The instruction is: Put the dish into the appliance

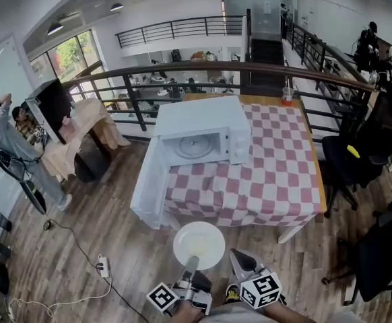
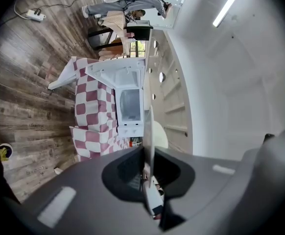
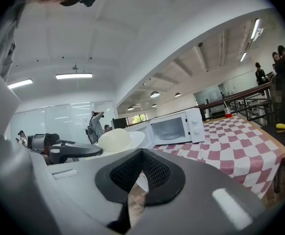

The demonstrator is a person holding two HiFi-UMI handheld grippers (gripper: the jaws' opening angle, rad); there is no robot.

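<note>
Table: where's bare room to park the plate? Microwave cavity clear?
Free: the cloth right of the microwave out to the right edge, and the strip in front of it to the near edge. The cup sits alone at the far edge. The cavity holds only its turntable. Tight: front-left, where the open door sticks out past the cloth.

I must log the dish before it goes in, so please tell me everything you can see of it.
The dish is round, white and glossy, like ceramic, with a shallow well and wide rim; nothing lies on it. It is held about level in the air over the wood floor, short of the table. Only the left tool touches it, shut on its near rim.
</note>
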